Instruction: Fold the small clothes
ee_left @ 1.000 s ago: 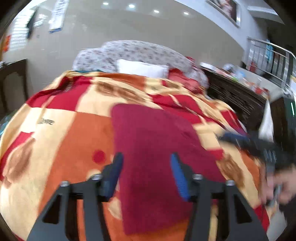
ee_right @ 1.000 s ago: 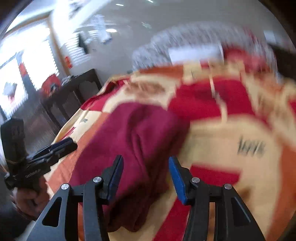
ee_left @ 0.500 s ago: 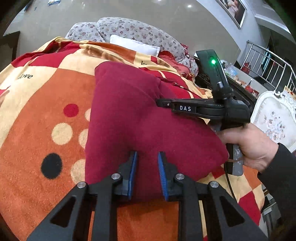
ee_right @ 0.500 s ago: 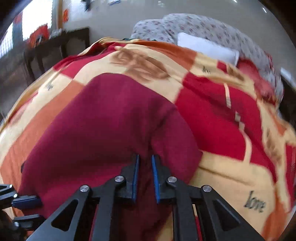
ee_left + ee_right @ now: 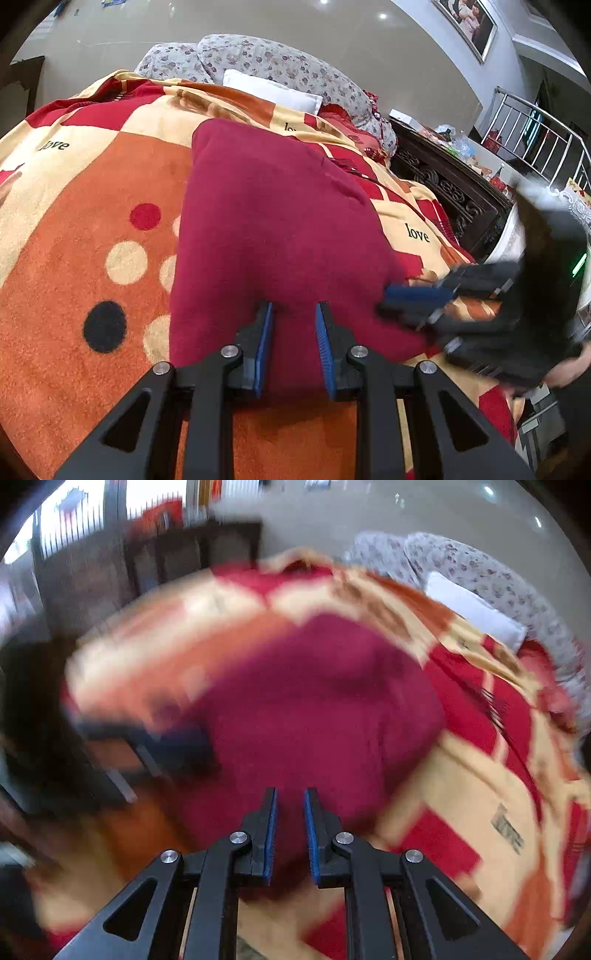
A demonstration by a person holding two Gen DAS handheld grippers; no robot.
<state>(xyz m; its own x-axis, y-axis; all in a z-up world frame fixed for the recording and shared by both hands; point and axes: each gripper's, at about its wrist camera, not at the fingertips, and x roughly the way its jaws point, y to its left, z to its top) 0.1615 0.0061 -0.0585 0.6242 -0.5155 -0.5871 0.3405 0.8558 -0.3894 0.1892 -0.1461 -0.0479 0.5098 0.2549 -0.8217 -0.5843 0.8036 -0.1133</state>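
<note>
The maroon garment (image 5: 273, 229) lies on the bed's blanket (image 5: 74, 236), long axis running away from both hands. The left gripper (image 5: 293, 347) and right gripper (image 5: 290, 836) each clamp its near hem, side by side.

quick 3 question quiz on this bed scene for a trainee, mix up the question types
1. True or false: the maroon garment lies on a patterned blanket.
2. What is between the fingertips of the left gripper? A) near edge of the maroon garment B) white pillow C) nothing
3. Fill in: the word printed on the blanket beside the garment is ____.

Key:
1. True.
2. A; the pads pinch the garment's near edge.
3. love. The white pillow lies far off at the head of the bed.
</note>
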